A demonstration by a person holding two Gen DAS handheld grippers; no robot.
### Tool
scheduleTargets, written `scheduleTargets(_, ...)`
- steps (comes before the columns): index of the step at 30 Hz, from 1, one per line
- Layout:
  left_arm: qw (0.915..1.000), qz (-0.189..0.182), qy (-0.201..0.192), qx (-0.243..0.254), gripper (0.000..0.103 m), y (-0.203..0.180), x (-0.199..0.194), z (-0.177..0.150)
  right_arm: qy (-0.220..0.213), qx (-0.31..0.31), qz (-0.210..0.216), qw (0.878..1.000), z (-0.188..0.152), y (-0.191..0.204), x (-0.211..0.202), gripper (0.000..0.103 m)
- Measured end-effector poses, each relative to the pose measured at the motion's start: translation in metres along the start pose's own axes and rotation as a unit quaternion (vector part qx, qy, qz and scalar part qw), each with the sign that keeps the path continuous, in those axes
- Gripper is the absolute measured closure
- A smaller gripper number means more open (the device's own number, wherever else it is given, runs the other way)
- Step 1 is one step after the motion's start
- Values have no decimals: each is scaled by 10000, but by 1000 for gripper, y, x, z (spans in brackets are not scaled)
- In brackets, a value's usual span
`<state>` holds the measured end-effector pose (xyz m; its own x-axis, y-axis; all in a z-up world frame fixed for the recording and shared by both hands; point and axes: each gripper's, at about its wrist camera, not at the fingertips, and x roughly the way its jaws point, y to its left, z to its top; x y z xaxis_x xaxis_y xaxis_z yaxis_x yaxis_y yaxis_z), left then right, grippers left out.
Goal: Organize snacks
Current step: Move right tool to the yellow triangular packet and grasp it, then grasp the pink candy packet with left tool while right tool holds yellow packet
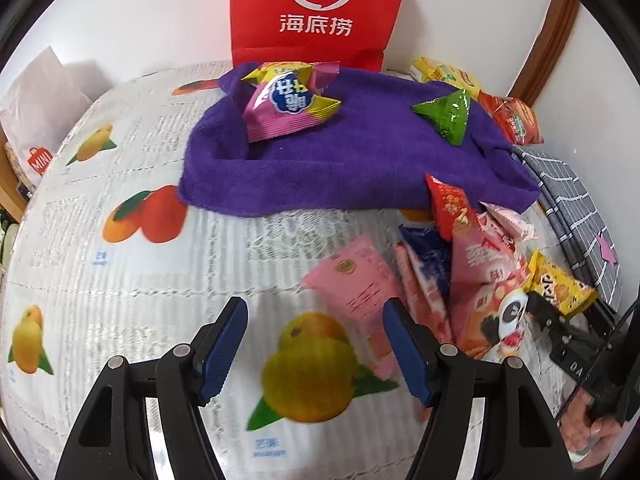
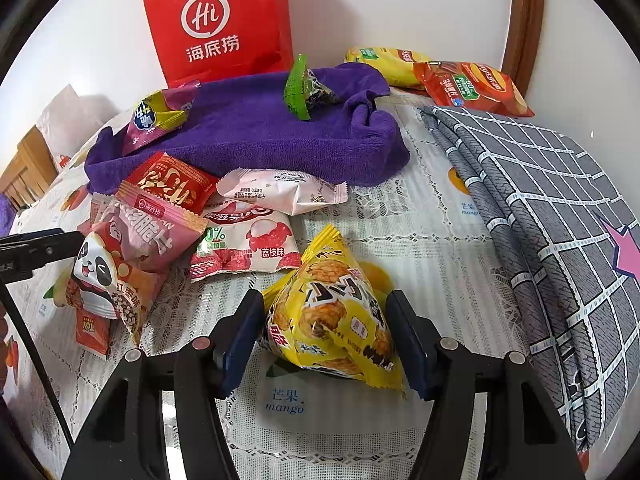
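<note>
My right gripper (image 2: 325, 300) points down at a yellow triangular snack packet (image 2: 332, 320) that stands on the tablecloth between its blue pads. The jaws are easing apart and the pads no longer squeeze the packet. My left gripper (image 1: 315, 308) hangs open over the fruit-print tablecloth (image 1: 120, 280) with nothing between its fingers. A flat pink packet (image 1: 360, 300) lies just beyond its right finger. To the right of that sits a pile of pink, red and blue snack packets (image 1: 460, 264). A purple towel (image 1: 340, 160) behind carries a pink-and-yellow packet (image 1: 288, 100) and a green packet (image 1: 448, 116).
A red paper bag (image 1: 320, 12) stands against the wall behind the towel. A folded grey checked cloth (image 2: 540, 208) covers the table's right side. An orange-red chip bag (image 2: 468, 84) and a yellow bag (image 2: 384, 60) lie at the back right. A white shopping bag (image 1: 36, 120) stands far left.
</note>
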<state>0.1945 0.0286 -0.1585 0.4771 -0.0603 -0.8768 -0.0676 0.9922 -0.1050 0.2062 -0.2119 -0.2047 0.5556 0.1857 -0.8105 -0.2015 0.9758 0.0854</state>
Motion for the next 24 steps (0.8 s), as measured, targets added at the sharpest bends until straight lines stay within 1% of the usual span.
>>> scheduleTargets(2, 10000, -12, 34, 47, 35, -6, 5, 2, 4, -7, 10, 10000, 0, 0, 0, 39)
scheduleTargets(7, 9996, 143, 149, 193, 34, -24, 22, 6, 10, -8, 44, 10000, 0, 0, 1, 37)
scheduleTargets(8, 9995, 196, 82, 246, 32, -27, 23, 5, 12, -16, 39, 10000, 0, 1, 1, 37)
scheduleTargets(11, 9988, 290, -94, 376, 30, -32, 25, 3, 16, -31, 26, 10000, 0, 1, 1, 36)
scheduleTargets(13, 9990, 248, -143, 357, 34, -27, 23, 1, 15, -25, 31, 10000, 0, 2, 1, 36)
scheduleTargets(14, 9988, 280, -146, 367, 34, -25, 21, 0, 15, -26, 31, 10000, 0, 2, 1, 36)
scheduleTargets(17, 9982, 364, -116, 452, 33, -13, 15, -7, 16, -25, 33, 10000, 0, 2, 1, 36)
scheduleTargets(21, 9986, 357, 5, 381, 33, 10, 4, -14, 17, -27, 24, 10000, 0, 2, 1, 36)
scheduleTargets(24, 9991, 348, 19, 224, 33, 22, -3, -14, 17, -30, 25, 10000, 0, 2, 1, 36)
